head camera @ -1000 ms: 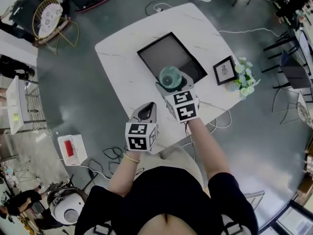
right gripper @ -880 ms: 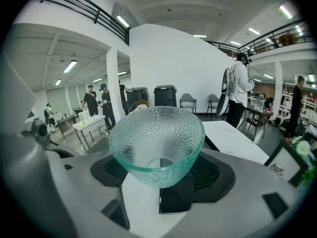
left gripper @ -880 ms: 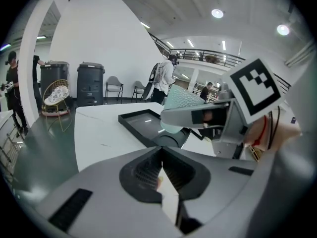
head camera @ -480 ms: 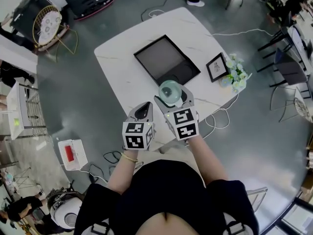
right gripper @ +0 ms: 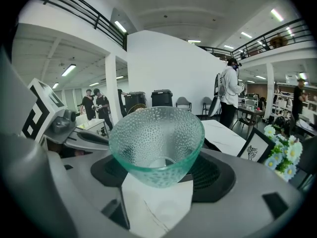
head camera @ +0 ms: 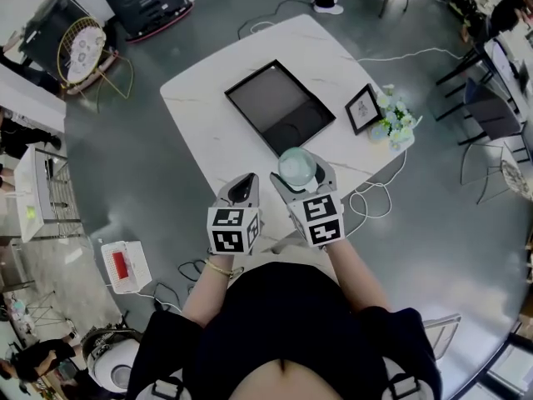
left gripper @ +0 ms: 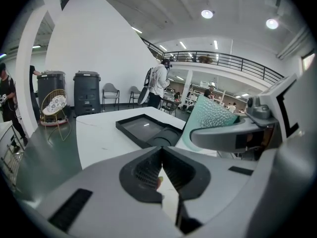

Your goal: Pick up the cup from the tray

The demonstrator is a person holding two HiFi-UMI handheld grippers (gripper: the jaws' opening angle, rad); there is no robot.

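A pale green dimpled glass cup (head camera: 296, 167) hangs in the air over the near part of the white table (head camera: 204, 111), my right gripper (head camera: 297, 175) shut on it. In the right gripper view the cup (right gripper: 156, 140) fills the space between the jaws, rim up, gripped low on its sides. The black tray (head camera: 271, 102) lies bare beyond it, in the middle of the table. My left gripper (head camera: 241, 187) hovers just left of the right one, shut on nothing. In the left gripper view its jaws (left gripper: 161, 168) meet, with the cup (left gripper: 210, 119) and tray (left gripper: 141, 127) ahead to the right.
A small framed picture (head camera: 363, 108) and a bunch of pale flowers (head camera: 396, 122) stand at the table's right corner. Cables trail over the grey floor around the table. A gold wire chair (head camera: 79, 36) and black bins stand far left; a white box (head camera: 123, 265) lies on the floor.
My right gripper has drawn the cup back from over the tray's near corner toward the person, past the tray. The left gripper has barely moved.
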